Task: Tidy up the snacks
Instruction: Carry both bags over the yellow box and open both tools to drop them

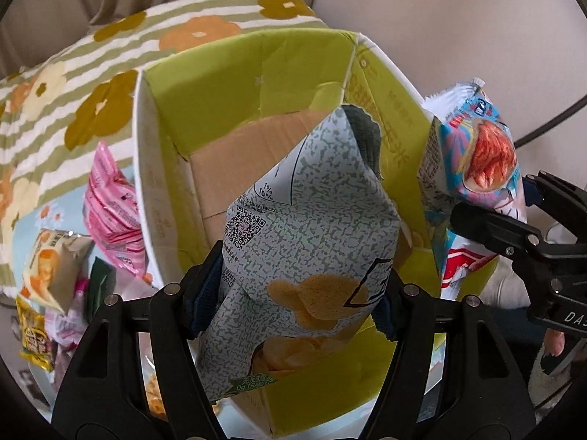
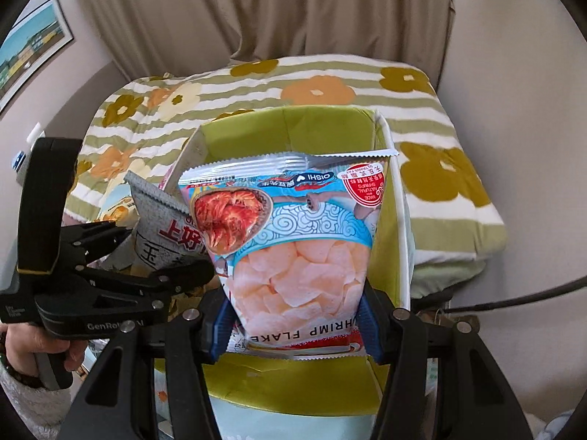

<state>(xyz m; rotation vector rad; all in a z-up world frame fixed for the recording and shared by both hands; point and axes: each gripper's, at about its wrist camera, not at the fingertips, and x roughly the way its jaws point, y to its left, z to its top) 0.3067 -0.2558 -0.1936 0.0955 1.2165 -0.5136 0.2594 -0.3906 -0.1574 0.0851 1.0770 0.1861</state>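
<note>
Gray chip bag is pinched tight in the left gripper over the box. Right gripper squeezes the shrimp bag beside it. Both bags are puffy; they could bump, crush, or slip outside.

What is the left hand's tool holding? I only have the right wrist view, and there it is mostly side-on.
Observer: The left tongs are shut on a grey chip bag, held over the open green box.
Operator: Is anything in the box yet?
Observer: The left wrist view shows only bare cardboard floor where it can see in; the grey bag hides the rest.
Operator: Any snacks left outside?
Observer: Yes, left of the box: a pink pack, a tan pack and a yellow one.
</note>
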